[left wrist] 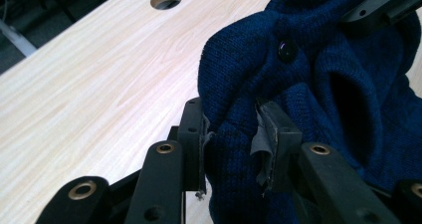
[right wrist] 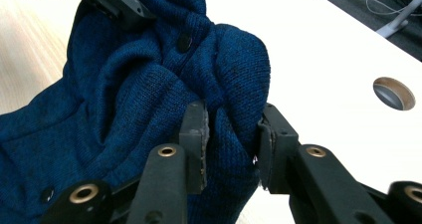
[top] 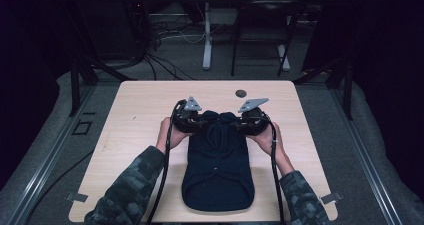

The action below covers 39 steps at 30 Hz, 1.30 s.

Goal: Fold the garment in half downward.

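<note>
Risk, as judged: knit is thick and bunched, so either pinch may hold only an outer fold; fabric could slip free if the hands pull apart or lift unevenly. Left gripper [left wrist: 231, 144] jaws clamp a wad of the sweater [top: 217, 165]; right gripper [right wrist: 231, 147] likewise. Sweater: dark navy knit, small dark buttons, lying mid-tabletop [top: 135, 115], far end gathered up between the grippers.

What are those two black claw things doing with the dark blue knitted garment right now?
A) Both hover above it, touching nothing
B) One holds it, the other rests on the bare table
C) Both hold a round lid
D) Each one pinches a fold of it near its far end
D: in the left gripper view and the right gripper view, the jaws are closed on bunched knit of the blue garment.
</note>
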Each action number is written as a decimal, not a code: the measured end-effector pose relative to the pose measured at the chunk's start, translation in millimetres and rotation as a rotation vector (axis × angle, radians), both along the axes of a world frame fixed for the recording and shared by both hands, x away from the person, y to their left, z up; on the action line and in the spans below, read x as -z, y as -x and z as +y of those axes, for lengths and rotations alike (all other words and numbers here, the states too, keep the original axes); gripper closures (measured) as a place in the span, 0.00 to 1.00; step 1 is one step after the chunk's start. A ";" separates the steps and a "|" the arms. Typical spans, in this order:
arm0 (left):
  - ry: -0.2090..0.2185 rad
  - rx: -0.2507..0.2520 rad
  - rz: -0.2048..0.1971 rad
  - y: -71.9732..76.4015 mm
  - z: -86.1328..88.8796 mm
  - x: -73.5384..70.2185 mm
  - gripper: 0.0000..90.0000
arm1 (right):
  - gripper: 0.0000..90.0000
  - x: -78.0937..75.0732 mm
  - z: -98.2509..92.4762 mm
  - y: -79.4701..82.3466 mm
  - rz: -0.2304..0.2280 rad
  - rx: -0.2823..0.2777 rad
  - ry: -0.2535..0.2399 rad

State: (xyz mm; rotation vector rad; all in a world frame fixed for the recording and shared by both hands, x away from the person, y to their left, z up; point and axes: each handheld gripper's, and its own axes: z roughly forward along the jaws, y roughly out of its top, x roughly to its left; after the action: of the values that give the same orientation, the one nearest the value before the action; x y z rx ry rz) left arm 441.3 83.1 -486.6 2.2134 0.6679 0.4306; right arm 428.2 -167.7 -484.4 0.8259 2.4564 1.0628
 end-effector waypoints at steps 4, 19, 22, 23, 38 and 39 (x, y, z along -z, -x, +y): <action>-0.011 0.012 -0.018 3.2 -1.8 -2.7 0.75 | 0.73 -2.7 -1.3 1.7 0.018 -0.003 0.014; -0.014 0.033 -0.060 16.2 1.6 -7.7 0.75 | 0.76 -8.2 -1.7 16.0 0.021 -0.046 0.019; -0.016 0.041 -0.067 18.7 1.9 -8.1 0.75 | 0.75 -8.6 -1.8 17.2 0.022 -0.051 0.026; -0.017 0.047 -0.066 19.2 2.1 -8.1 0.75 | 0.76 -7.9 -1.4 18.0 0.017 -0.050 0.029; -0.080 0.126 0.025 21.0 -1.1 -7.5 0.73 | 0.79 3.5 -5.6 31.3 -0.070 -0.031 0.030; -0.088 0.130 0.021 21.9 -1.5 -8.1 0.73 | 0.79 3.5 -5.6 31.3 -0.070 -0.031 0.030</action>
State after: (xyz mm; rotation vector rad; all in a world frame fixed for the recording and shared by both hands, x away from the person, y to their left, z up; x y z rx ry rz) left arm 419.4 81.6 -478.6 2.3323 0.5214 0.3770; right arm 396.9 -173.3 -487.9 0.7313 2.4278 1.0454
